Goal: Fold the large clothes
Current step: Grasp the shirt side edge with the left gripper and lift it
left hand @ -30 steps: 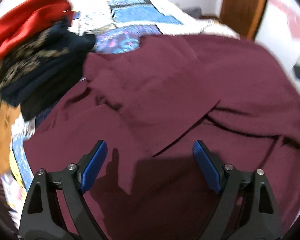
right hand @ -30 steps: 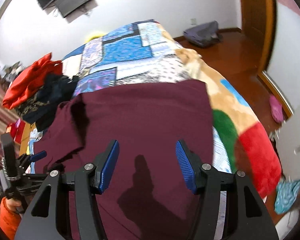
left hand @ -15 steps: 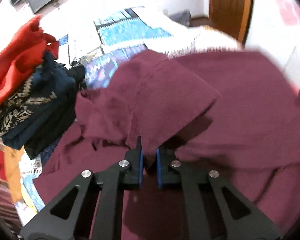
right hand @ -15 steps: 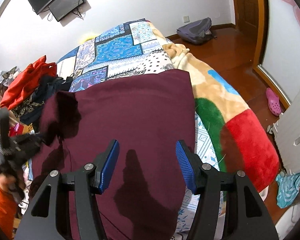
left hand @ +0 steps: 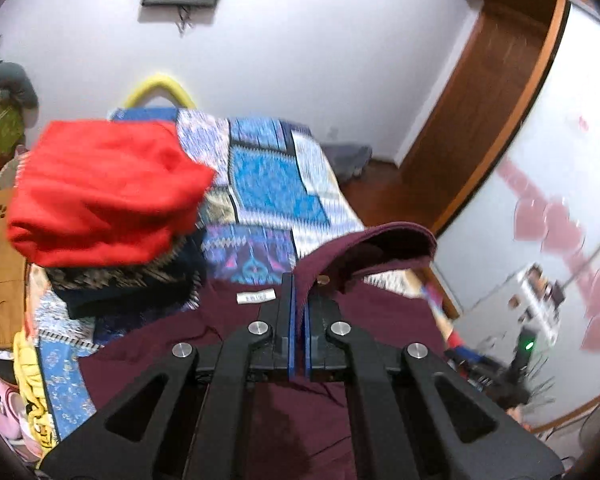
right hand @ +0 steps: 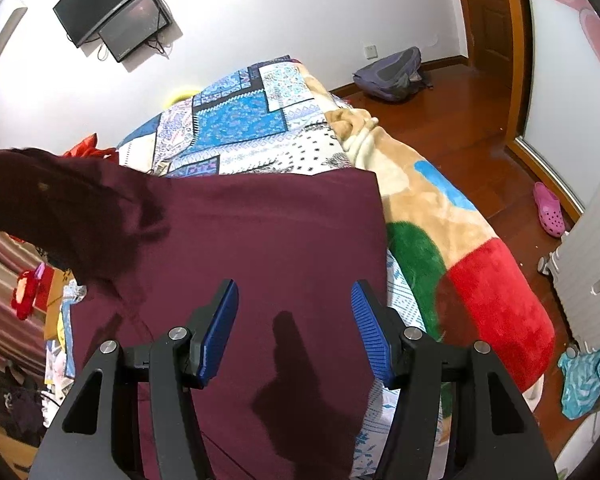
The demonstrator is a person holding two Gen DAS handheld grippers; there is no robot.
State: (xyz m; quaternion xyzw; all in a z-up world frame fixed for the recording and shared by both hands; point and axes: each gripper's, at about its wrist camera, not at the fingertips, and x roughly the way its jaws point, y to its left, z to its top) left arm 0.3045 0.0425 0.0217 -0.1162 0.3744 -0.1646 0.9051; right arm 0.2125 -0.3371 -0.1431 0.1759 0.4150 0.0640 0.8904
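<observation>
A large maroon garment (right hand: pixel 268 232) lies spread across the near half of a bed (right hand: pixel 440 216), filling the middle of the right wrist view. Its far edge runs straight from nine o'clock to three o'clock, and its right edge drops cleanly toward six o'clock, so that side looks squared off.

The left tool (left hand: pixel 299 320) has its blue pads pressed together on a fold of the same cloth near the collar. A white neck label (left hand: pixel 256 297) sits just left of the pinch, at about eleven o'clock from it, and a small brown button (left hand: pixel 322 279) shows just right. A collar flap arches up toward one o'clock. In the right wrist view this raised part hangs at nine o'clock as a dark, blurred drape.

The right tool (right hand: pixel 296 332) hovers above the flat cloth with its ribbed blue pads spread apart and nothing between them.

Judging by this, folding has barely begun: one edge is lifted, no fold is laid, and the whole body remains to be doubled over.

The maroon fabric looks thin, matte and woven, with soft creases. The bed cover is a patchwork print in blue and white; a plush fleece blanket (right hand: pixel 496 292) in tan, green and red hangs off at three o'clock. A bright red garment (left hand: pixel 100 192) tops a dark patterned pile (left hand: pixel 124 280) at ten o'clock in the left view.
</observation>
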